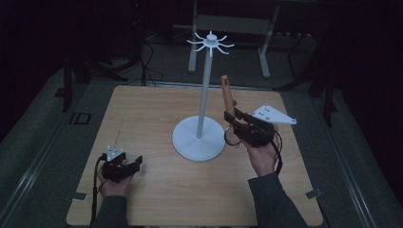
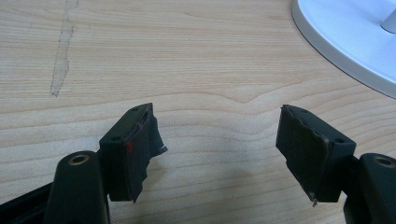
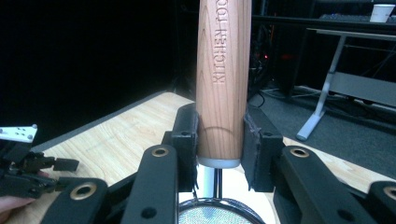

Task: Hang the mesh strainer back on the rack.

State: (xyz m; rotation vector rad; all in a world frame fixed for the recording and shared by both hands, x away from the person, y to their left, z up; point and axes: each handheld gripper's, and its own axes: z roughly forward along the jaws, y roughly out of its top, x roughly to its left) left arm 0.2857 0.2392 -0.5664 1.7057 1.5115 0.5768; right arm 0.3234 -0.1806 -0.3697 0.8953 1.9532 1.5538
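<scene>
A dark room surrounded the wooden table (image 1: pixel 157 190). At its middle stood a white hook stand (image 1: pixel 202 109). Right of the stand, the right gripper (image 1: pixel 231 115) clamped a strainer's wooden handle (image 3: pixel 223 79) upright. Left of the stand, the left gripper (image 2: pixel 217 140) gaped wide, empty.

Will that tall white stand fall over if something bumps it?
Probably not from a gentle bump: the white stand has a wide, flat round base on the table. A hard push near its spoked top might tip it, since the pole is tall and thin.
</scene>
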